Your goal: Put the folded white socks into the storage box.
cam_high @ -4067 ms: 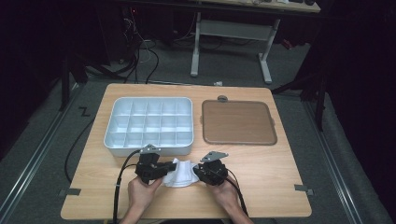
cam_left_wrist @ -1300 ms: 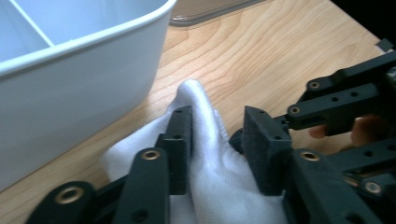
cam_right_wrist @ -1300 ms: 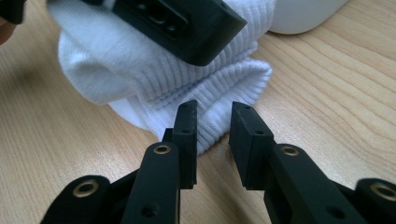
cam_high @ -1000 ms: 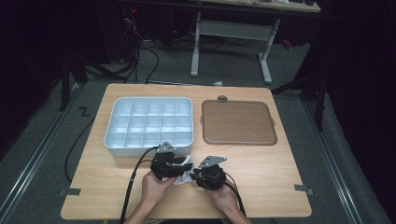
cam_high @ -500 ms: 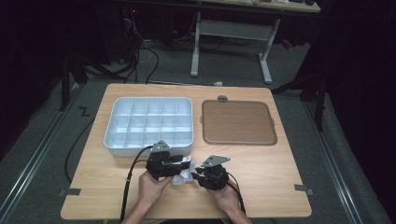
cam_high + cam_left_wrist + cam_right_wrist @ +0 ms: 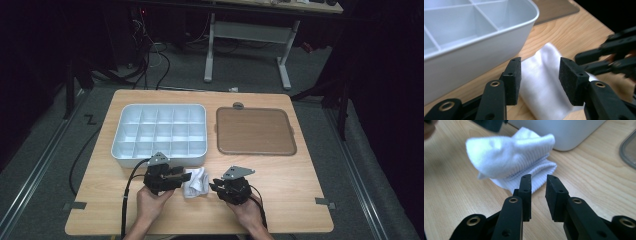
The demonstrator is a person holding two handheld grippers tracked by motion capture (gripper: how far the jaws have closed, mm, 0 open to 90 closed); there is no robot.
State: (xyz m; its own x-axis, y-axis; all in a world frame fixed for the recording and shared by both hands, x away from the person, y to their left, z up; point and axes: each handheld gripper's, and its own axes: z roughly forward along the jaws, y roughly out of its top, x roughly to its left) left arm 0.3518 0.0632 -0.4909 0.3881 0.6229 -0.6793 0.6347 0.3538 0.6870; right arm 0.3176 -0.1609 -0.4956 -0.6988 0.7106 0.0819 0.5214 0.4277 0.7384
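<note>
A white sock (image 6: pixel 196 182) lies bunched and folded on the wooden table between my two grippers. My left gripper (image 6: pixel 181 177) sits just left of it, jaws open, and the sock (image 6: pixel 544 82) shows beyond and below the pads without being pressed. My right gripper (image 6: pixel 216 184) is just right of the sock. Its jaws (image 6: pixel 539 185) have just been closing to a narrow gap with only bare wood between them, and the ribbed cuff of the sock (image 6: pixel 511 157) lies just past the tips. Neither gripper holds anything.
A white compartment tray (image 6: pixel 120 150) stands behind the left gripper, its near wall (image 6: pixel 474 55) close to the sock. A brown flat mat (image 6: pixel 255 131) lies at the back right. The table's front edge (image 6: pixel 200 233) is near the hands.
The left gripper has drawn back to the left, off the sock. The right gripper has shifted slightly right and up. The sock now lies free and bunched between them.
</note>
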